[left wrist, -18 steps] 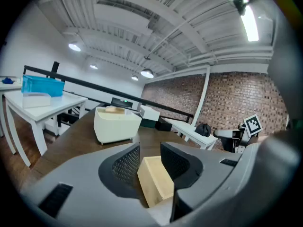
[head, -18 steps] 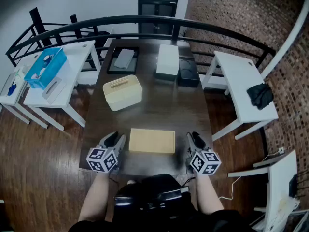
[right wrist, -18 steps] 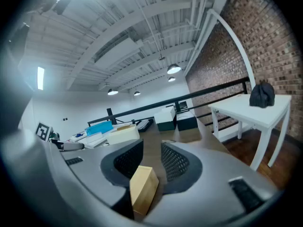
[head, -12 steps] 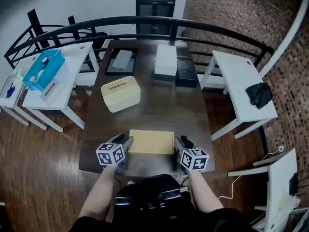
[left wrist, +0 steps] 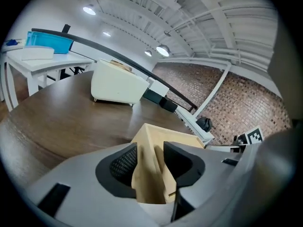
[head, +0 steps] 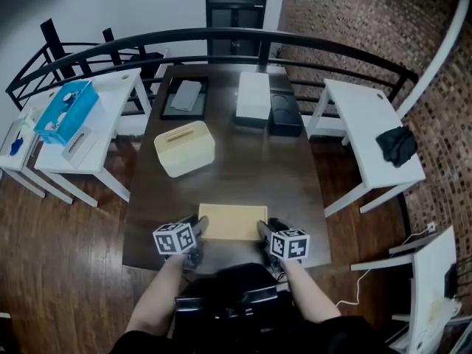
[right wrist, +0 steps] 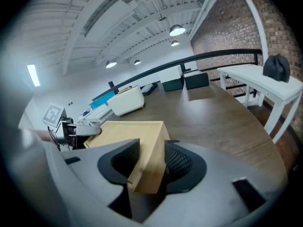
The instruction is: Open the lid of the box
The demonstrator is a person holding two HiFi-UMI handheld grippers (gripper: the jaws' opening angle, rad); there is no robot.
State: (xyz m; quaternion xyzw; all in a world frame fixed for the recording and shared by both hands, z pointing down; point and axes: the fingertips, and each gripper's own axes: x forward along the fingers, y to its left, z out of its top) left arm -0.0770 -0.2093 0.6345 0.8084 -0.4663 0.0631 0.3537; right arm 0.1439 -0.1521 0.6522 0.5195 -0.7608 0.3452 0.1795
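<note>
Your left gripper (head: 197, 229) and right gripper (head: 263, 230) sit at lower centre, jaws apart, forearms (head: 151, 301) angled inward below.

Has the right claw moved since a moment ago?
Yes. The right claw slid left across the table, closing in until its jaws straddle the wooden box's right corner.

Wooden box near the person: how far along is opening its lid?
Done: the left gripper straddles one near corner of the box, the right gripper the other. In hand: lining up a grip; the jaws look open, not squeezing. Still to do: the lid lies flat and shut, so the lifting is all to come.
</note>
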